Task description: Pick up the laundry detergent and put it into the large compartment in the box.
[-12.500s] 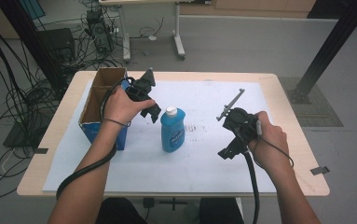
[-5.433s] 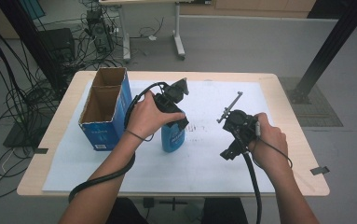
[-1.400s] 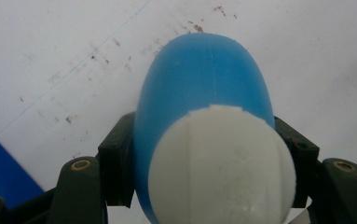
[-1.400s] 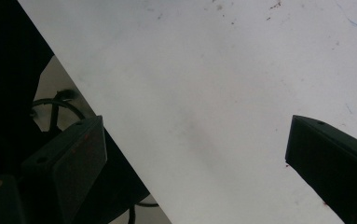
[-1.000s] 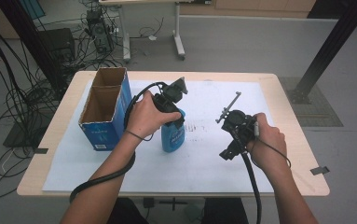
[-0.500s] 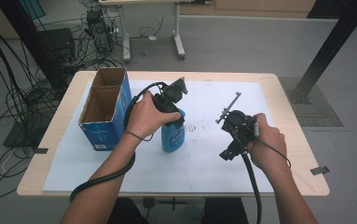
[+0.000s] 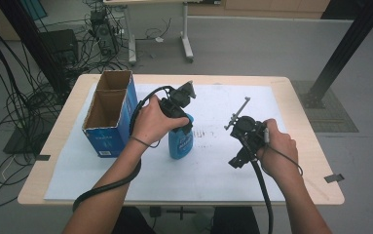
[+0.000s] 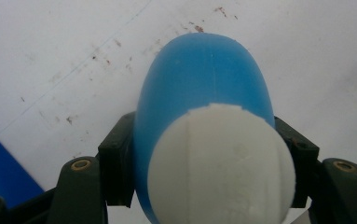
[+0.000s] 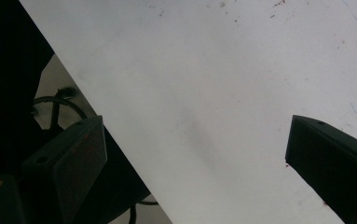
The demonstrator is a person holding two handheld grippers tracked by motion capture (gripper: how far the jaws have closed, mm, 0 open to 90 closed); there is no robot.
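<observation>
Left gripper view looks straight down the left gripper [image 8: 212,163], whose two black jaws are clamped against the sides of the blue plastic bottle with a white rounded cap [image 8: 204,88]. The cap fills the lower middle of that view and hides the inner faces of both jaws, so the contact itself is covered; only the outer blocks of the jaws show on either side of the blue body. The bottom of the bottle cannot be seen from here.

In the high view the left gripper [image 7: 180,108] sits on top of the bottle [image 7: 180,141], which stands upright on the white paper sheet [image 7: 208,165] near the middle of the light wooden table [image 7: 315,161]. The person's left hand [image 7: 151,122] and the gripper body cover the cap and the bottle's upper part.

The right gripper [image 9: 195,154] has its jaws standing wide apart with nothing between them, over bare paper; the tips are cut off by the frame edges. In the high view it [image 7: 237,158] is held by the right hand [image 7: 276,148] well apart from the bottle, its jaws too small and dark to read.

An open-topped blue cardboard box [image 7: 110,114] stands just left of the left hand; its inside is in shadow.
</observation>
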